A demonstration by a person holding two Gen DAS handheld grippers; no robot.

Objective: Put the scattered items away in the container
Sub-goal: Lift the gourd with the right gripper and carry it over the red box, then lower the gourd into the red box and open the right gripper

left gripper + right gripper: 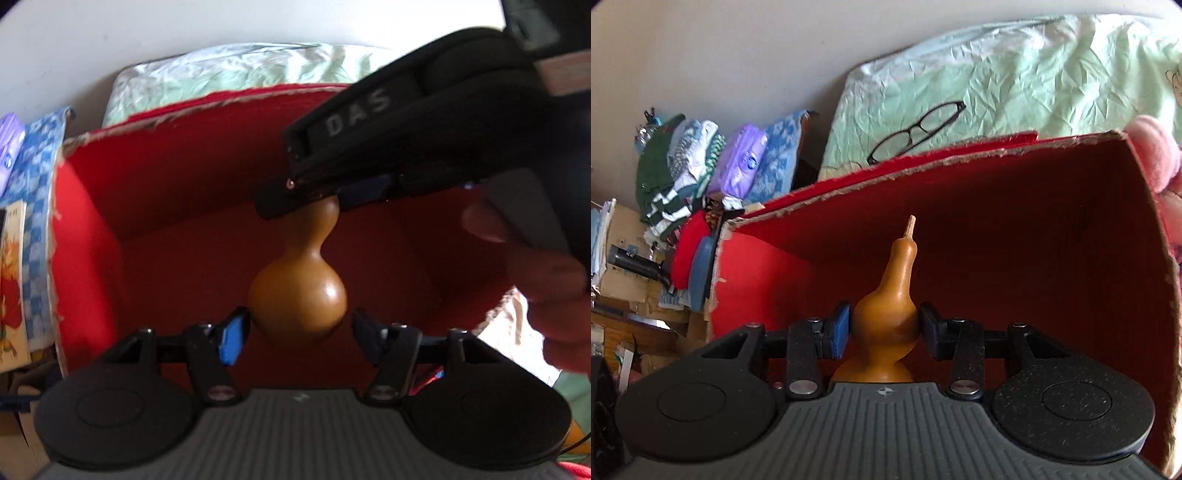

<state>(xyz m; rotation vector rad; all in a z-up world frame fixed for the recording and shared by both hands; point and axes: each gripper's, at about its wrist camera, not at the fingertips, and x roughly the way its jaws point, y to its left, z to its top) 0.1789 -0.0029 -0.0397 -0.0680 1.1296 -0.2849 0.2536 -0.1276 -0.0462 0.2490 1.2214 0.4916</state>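
Note:
A glossy brown gourd (295, 302) hangs over the inside of a red-lined cardboard box (177, 173). My right gripper (325, 195) comes in from the upper right and is shut on the gourd's narrow upper part. In the right wrist view the pads press both sides of the gourd (886, 314), whose stem points toward the box's (997, 221) back wall. My left gripper (297, 332) is open, its fingers flanking the gourd's big lower bulb; the blue left pad (231, 341) sits close to it and the right finger stands apart.
A person's hand (546, 280) holds the right gripper. Black glasses (916, 133) lie on a pale green sheet (1034, 85) behind the box. Folded clothes (676, 166) and a purple pack (744, 162) are stacked at the left. A pink plush (1152, 147) sits at the box's right corner.

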